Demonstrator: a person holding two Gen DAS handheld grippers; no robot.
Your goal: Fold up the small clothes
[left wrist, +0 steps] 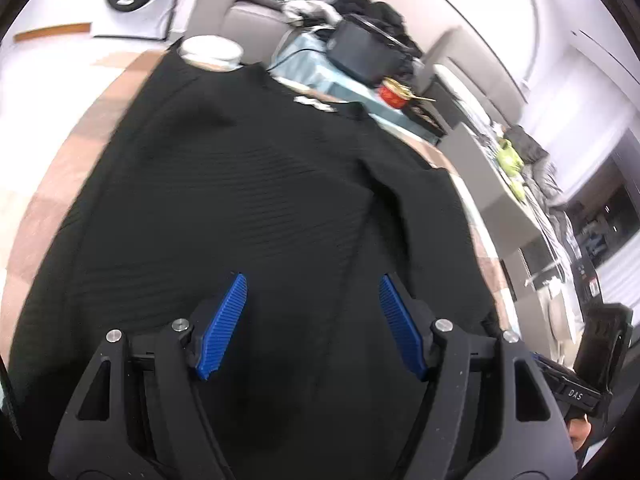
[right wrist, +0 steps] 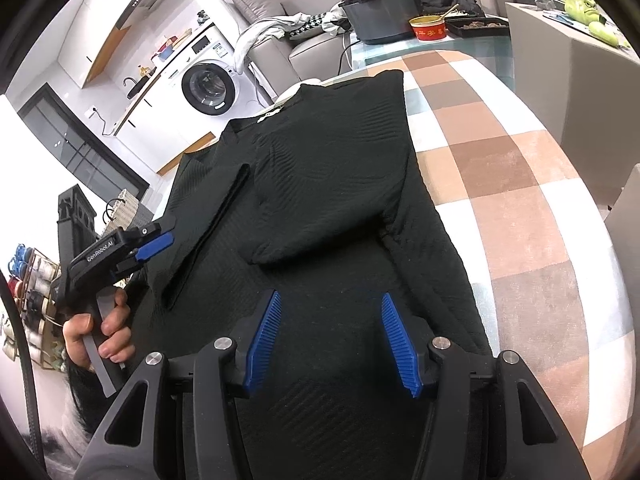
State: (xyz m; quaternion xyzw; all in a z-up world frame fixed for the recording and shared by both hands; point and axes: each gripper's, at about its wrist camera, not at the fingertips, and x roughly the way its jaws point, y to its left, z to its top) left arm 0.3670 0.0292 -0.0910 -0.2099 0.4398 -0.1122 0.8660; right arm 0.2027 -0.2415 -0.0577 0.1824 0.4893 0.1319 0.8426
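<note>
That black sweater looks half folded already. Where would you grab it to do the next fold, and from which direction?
Probably the bottom hem of the black sweater, at its two near corners. Both sleeves already lie folded across the body, so what remains is a long narrow strip on the checked cloth. Come from the near end with the left tool and right tool, both open, then carry the hem toward the collar.

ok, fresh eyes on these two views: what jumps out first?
The black ribbed top spread flat across the checkered table, one sleeve folded in over its chest. Then the blue-padded right claw open just above the hem, with the left claw at the garment's left edge.
</note>
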